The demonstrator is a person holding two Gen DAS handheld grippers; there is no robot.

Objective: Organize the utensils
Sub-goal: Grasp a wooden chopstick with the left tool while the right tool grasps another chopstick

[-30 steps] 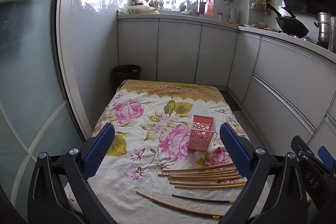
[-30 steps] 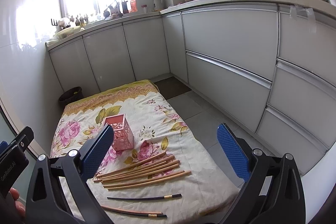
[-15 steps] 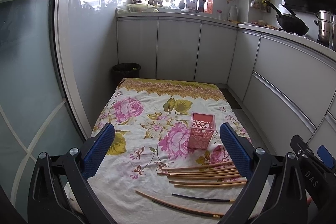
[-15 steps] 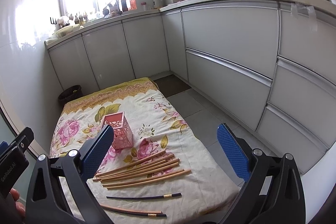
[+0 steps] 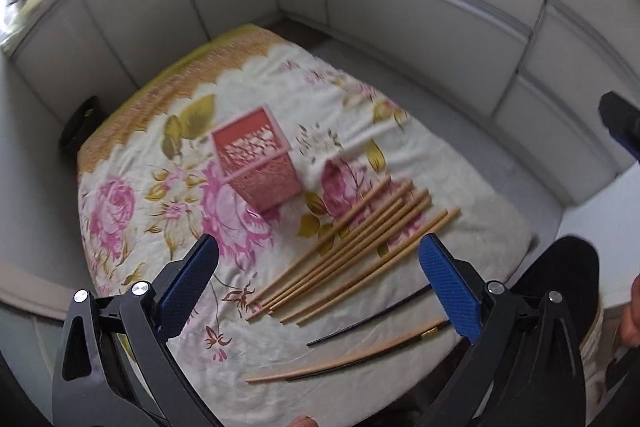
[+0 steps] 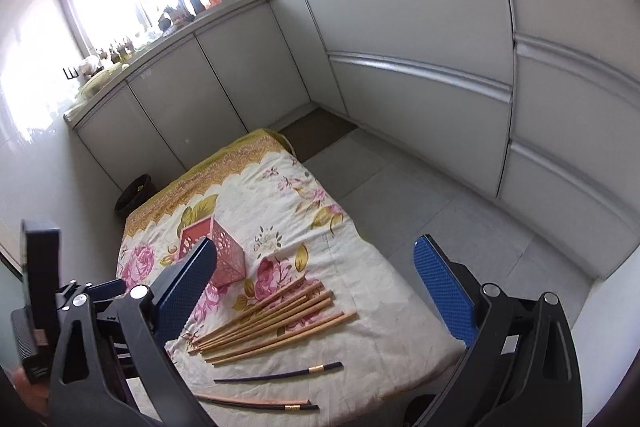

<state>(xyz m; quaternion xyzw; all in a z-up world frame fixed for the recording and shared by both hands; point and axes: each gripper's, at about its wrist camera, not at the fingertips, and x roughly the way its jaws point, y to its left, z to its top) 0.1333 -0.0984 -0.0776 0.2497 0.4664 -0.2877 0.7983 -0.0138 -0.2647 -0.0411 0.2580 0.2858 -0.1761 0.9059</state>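
Observation:
A pink perforated holder (image 5: 256, 165) (image 6: 226, 251) stands upright on the floral cloth (image 5: 132, 227) (image 6: 360, 307). Several wooden chopsticks (image 5: 352, 247) (image 6: 272, 319) lie bundled just in front of it. Nearer me lie a black chopstick (image 5: 368, 319) (image 6: 280, 375) and a crossed tan and dark pair (image 5: 348, 357) (image 6: 256, 402). My left gripper (image 5: 320, 283) hovers open above the near ends of the wooden bundle, holding nothing. My right gripper (image 6: 316, 287) is open too, over the bundle.
Grey kitchen cabinets (image 6: 420, 67) wrap the back and right. A dark bin (image 6: 134, 193) (image 5: 78, 125) sits on the floor past the cloth's far left corner. Grey floor tiles (image 6: 420, 195) lie to the right. The left tool's body (image 6: 40, 307) shows at the right wrist view's left edge.
Both grippers have tilted downward and moved in over the cloth; the left view swung right and blurred. The holder and chopsticks lie as before. Both stay open.

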